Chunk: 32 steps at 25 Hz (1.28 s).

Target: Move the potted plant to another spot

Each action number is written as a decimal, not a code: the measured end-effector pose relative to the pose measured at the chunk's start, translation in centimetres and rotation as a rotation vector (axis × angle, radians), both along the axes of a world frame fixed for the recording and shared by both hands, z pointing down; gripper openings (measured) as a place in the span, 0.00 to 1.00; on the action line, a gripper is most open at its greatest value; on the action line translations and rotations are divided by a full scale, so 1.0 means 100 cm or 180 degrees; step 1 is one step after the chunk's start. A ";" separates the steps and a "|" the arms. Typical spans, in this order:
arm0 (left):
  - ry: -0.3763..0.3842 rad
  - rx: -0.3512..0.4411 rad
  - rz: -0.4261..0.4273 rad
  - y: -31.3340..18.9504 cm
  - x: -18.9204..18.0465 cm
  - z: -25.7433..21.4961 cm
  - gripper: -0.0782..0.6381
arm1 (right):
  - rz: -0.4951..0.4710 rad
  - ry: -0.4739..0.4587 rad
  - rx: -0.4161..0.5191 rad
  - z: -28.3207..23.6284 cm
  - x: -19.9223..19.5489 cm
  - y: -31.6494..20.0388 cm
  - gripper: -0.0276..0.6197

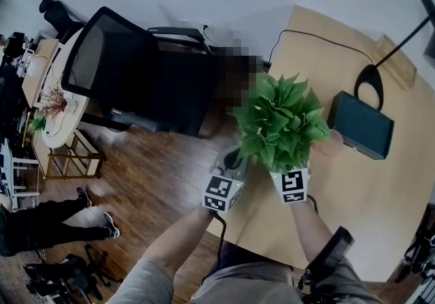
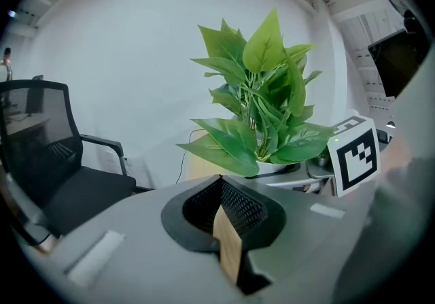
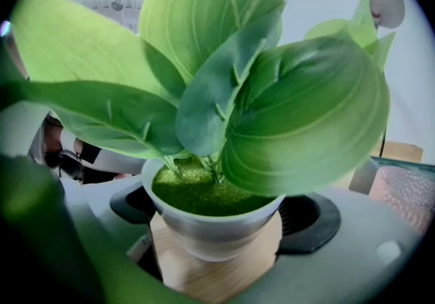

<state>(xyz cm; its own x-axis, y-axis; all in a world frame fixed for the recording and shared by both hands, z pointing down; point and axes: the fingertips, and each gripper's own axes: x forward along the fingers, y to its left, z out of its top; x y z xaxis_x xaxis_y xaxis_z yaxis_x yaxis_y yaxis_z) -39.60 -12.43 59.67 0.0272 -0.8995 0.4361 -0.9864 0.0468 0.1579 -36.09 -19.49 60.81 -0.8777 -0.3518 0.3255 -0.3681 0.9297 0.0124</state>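
The potted plant [image 1: 282, 119], with broad green leaves in a small white pot [image 3: 224, 231] filled with green moss, is over the left part of the wooden table [image 1: 353, 207]. My right gripper [image 3: 216, 217] is shut on the pot, a black pad [image 3: 314, 222] against each side; in the head view only its marker cube [image 1: 293, 186] shows under the leaves. My left gripper [image 1: 233, 162] sits just left of the plant with its jaws shut and nothing held. In the left gripper view the shut left gripper [image 2: 219, 187] points toward the plant [image 2: 262, 102] and the right gripper's cube [image 2: 353, 153].
A black mesh office chair [image 1: 136, 71] stands just left of the table. On the table lie a dark box [image 1: 360, 126], a black oval lamp base [image 1: 371, 82] and a cable [image 1: 312, 36]. A person's legs [image 1: 54, 221] and a side table [image 1: 58, 102] are far left.
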 end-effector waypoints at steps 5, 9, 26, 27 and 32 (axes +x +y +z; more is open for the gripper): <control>-0.0029 0.0056 -0.0006 0.001 -0.002 -0.001 0.10 | -0.0078 0.0017 -0.0062 0.004 -0.001 0.000 0.88; -0.0030 0.0028 -0.0016 0.004 -0.003 -0.001 0.10 | -0.0142 0.0068 -0.0053 0.006 0.000 0.003 0.88; -0.0010 0.0007 0.0070 0.029 0.050 -0.013 0.10 | -0.0285 0.0216 -0.0152 -0.008 0.061 0.042 0.90; -0.0015 0.0023 0.0097 0.031 0.056 -0.017 0.10 | -0.0276 0.0219 -0.0131 -0.013 0.067 0.044 0.90; 0.0017 0.0190 0.0280 0.043 0.092 -0.042 0.10 | -0.0217 0.0159 0.0001 -0.053 0.097 0.062 0.89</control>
<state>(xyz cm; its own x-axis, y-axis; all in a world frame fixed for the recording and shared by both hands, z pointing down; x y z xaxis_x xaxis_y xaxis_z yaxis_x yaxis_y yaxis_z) -30.43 -8.10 55.45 0.1095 -0.9179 0.3813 -0.9854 -0.0498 0.1631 -26.38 -13.27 55.49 -0.8822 -0.2920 0.3694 -0.3029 0.9526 0.0296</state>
